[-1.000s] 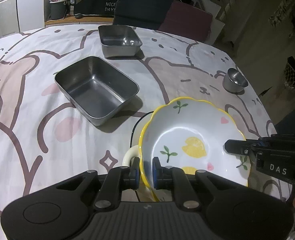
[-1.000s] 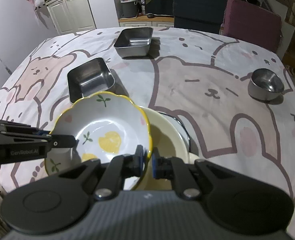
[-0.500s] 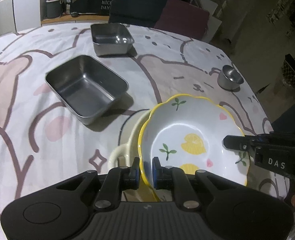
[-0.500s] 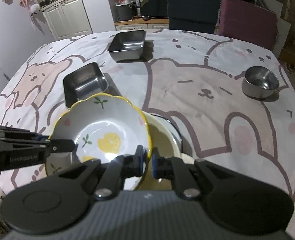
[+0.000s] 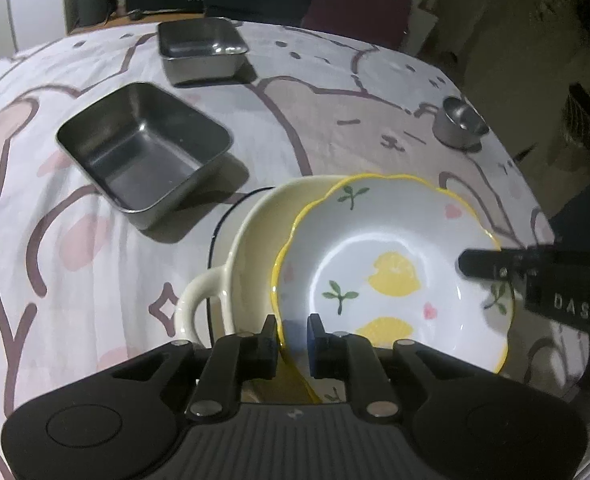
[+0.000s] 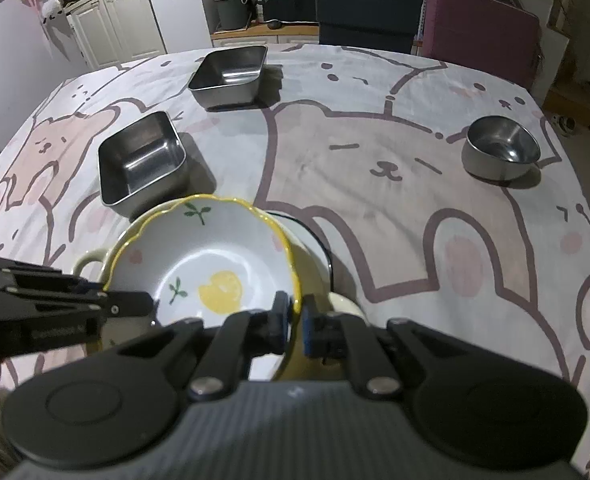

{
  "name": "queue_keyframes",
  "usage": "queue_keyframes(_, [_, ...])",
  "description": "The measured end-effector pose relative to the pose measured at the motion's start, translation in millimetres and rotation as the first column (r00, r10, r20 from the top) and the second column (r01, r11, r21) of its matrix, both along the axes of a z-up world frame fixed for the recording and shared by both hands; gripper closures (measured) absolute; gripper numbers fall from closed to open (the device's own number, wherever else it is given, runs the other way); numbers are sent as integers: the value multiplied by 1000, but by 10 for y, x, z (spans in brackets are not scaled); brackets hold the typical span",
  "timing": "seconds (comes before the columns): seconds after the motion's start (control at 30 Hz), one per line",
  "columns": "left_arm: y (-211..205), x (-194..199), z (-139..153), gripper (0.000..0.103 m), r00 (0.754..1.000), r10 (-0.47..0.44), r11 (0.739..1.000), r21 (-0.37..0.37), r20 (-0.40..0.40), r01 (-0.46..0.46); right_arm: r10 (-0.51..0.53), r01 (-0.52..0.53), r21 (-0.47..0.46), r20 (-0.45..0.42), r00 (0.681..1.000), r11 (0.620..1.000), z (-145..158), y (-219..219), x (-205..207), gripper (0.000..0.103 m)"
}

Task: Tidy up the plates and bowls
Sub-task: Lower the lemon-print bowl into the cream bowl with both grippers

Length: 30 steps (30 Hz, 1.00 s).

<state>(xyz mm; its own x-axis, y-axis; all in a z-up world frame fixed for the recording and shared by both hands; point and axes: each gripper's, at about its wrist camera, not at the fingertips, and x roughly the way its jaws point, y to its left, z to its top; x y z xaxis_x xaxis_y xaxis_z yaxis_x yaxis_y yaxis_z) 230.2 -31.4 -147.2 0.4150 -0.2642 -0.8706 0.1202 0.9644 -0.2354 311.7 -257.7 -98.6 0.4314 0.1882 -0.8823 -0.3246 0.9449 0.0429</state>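
Left claw (image 5: pixel 291 334) jaws just eased apart, lemon dish (image 5: pixel 391 268) rim between, pads loosening. Right claw (image 6: pixel 295 312) pinches opposite rim. Dish now settling into cream handled bowl (image 5: pixel 251 236) on counter (image 6: pixel 375 152); stacking nearly done. Steel trays beyond, unstacked.

lemon bowl (image 5: pixel 391 276) shifted right, left tongs (image 5: pixel 291 334) loosened

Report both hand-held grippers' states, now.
Left hand-held gripper: jaws just opened slightly, lemon bowl rim loose between them.
Right hand-held gripper: shut on lemon bowl rim.
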Motion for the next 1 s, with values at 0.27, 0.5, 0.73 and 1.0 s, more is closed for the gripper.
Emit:
queue_keyframes(0.27, [-46, 10, -19, 86, 1000, -25, 999, 24, -7, 25, -6, 6, -10, -11, 1000, 1000, -39, -17, 29, 96])
queue_keyframes(0.5, [-50, 29, -26, 86, 1000, -24, 999, 29, -18, 25, -1, 1, -8, -7, 1000, 1000, -31, 6, 12, 97])
queue_keyframes(0.73, [5, 26, 3, 85, 999, -17, 1000, 4, -29, 17, 5, -5, -5, -6, 1000, 1000, -25, 15, 10, 97])
queue_keyframes(1.0, [88, -34, 116, 77, 1000, -11, 1000, -24, -10, 11, 6, -6, 1, -4, 1000, 1000, -27, 25, 23, 97])
